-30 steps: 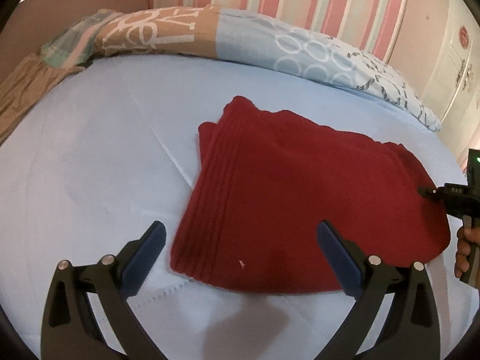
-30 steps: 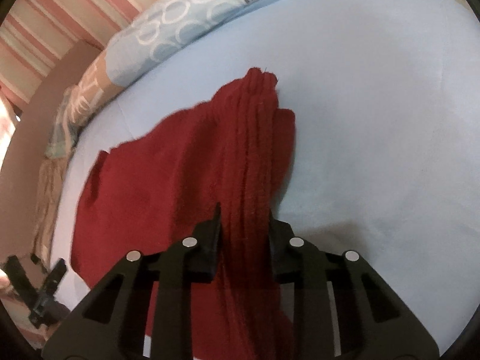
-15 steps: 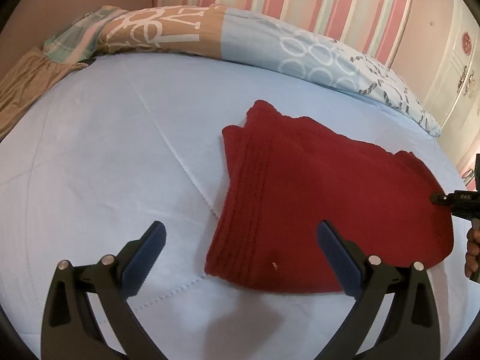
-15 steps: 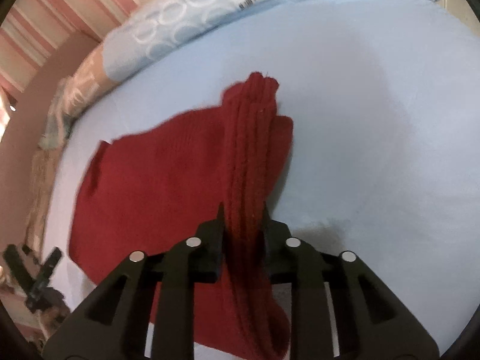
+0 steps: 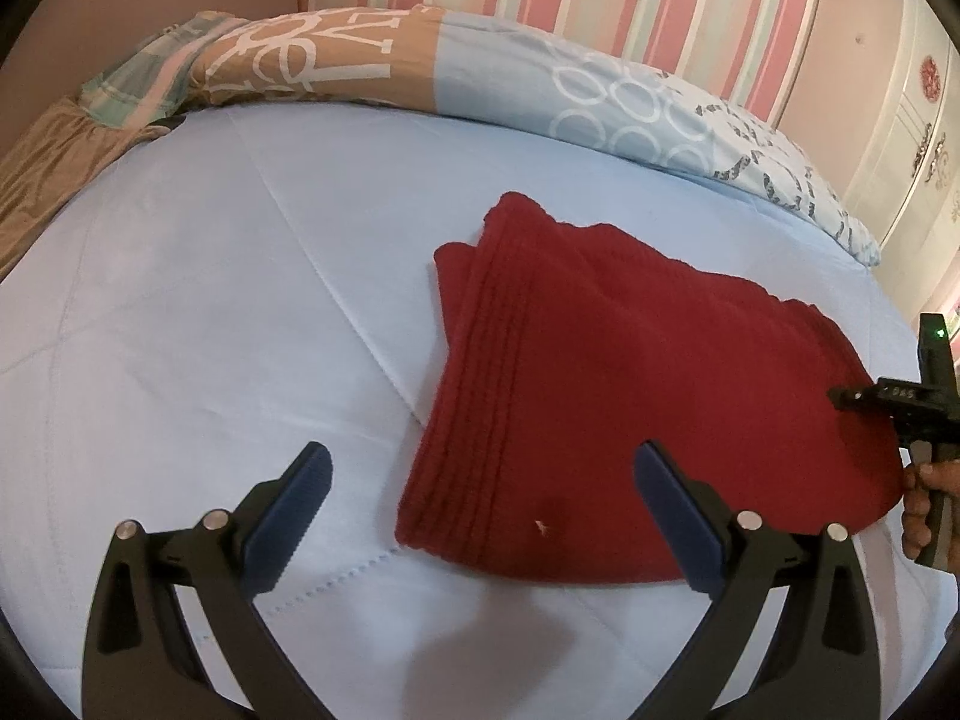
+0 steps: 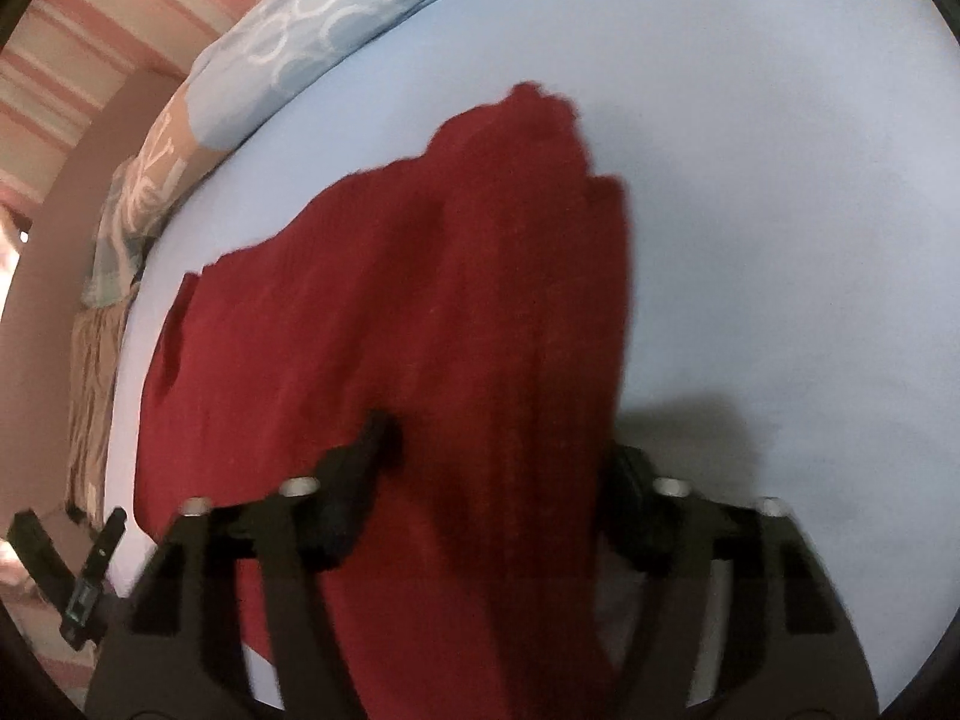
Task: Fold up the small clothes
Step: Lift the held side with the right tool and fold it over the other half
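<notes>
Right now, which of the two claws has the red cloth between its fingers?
The right claw, opening around the red cloth; the left claw stands wide over bare sheet.

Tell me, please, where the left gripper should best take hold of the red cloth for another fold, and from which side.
Probably the near left corner of the red cloth, beside the ribbed edge. The left gripper stands open just before it, and the stacked layers end there on the bed sheet, so a low approach from the front-left could catch them all.

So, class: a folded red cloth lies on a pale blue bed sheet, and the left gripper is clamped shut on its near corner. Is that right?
Not quite. The red cloth does lie folded on the pale blue sheet, but the left gripper is open, gripping nothing, as the left wrist view shows.
</notes>
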Motion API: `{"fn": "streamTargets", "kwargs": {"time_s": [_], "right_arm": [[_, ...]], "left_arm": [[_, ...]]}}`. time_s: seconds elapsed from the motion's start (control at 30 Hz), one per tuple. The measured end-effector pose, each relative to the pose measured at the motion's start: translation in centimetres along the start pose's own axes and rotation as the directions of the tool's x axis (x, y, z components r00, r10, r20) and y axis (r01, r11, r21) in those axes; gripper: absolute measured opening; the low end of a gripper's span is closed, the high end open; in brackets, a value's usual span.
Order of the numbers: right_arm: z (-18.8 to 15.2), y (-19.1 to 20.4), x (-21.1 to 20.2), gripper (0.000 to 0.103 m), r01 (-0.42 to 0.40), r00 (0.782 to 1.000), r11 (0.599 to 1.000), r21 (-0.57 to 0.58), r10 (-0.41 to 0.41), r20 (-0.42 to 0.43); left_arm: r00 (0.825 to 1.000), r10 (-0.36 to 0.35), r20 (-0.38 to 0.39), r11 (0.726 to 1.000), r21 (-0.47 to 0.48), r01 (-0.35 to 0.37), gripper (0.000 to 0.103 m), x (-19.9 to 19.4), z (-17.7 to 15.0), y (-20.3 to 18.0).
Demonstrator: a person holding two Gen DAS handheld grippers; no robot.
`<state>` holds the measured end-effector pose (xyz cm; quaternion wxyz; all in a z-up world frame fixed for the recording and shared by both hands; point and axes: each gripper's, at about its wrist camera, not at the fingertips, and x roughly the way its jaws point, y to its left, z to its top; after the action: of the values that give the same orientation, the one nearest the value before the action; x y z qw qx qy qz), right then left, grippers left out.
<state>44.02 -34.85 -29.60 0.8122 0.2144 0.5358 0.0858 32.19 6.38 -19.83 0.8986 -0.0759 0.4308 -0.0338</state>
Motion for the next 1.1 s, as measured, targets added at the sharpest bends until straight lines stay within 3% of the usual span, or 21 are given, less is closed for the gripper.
{"fn": "streamTargets", "kwargs": {"time_s": [0.03,0.13,0.27,0.4,0.5,0.57,0.73,0.87,1.1], "right_arm": [[0.1,0.2,-0.1,0.033,-0.003,1.0,1.0,0.001,0.003,0.004],[0.3,0.7,-1.1,0.025,0.015,1.0,1.0,-0.019,-0.015,0.025],[0.3,1.2,-3.0,0.023,0.029,0.998,0.999,-0.044,-0.027,0.057],[0.7,1.0,-5.4,0.023,0.133,0.988,0.989,-0.07,-0.127,0.088],[1.0,1.4,-7.4,0.023,0.256,0.963,0.96,-0.112,-0.243,0.116],[1.2,2.0,-8.4,0.023,0.258,0.962,0.958,-0.122,-0.243,0.12],[2.4,7.9,-10.0,0.024,0.224,0.97,0.958,-0.181,-0.201,0.14],[3.3,13.9,-8.8,0.023,0.245,0.967,0.943,-0.223,-0.223,0.121],[3.7,24.3,-1.3,0.023,0.399,0.915,0.871,-0.286,-0.399,0.061]], "left_arm": [[1.0,0.002,0.0,1.0,0.001,-0.002,0.101,0.0,0.0,0.0],[1.0,0.002,-0.001,1.0,-0.006,-0.002,0.101,0.1,0.0,0.0],[1.0,-0.003,0.006,1.0,-0.017,0.003,0.101,-0.1,0.3,0.3],[1.0,-0.014,0.009,0.999,-0.037,0.014,0.101,-0.4,0.4,1.1],[1.0,-0.023,0.012,0.999,-0.042,0.024,0.101,-0.6,0.5,1.1],[0.999,-0.034,0.01,0.998,-0.047,0.035,0.101,-0.6,0.6,1.2],[0.999,-0.05,0.011,0.998,-0.046,0.051,0.101,-0.9,0.6,1.2],[0.998,-0.06,0.026,0.996,-0.07,0.062,0.101,-1.5,1.0,1.9],[0.996,-0.081,0.026,0.991,-0.107,0.083,0.101,-2.2,1.6,3.7]]}}
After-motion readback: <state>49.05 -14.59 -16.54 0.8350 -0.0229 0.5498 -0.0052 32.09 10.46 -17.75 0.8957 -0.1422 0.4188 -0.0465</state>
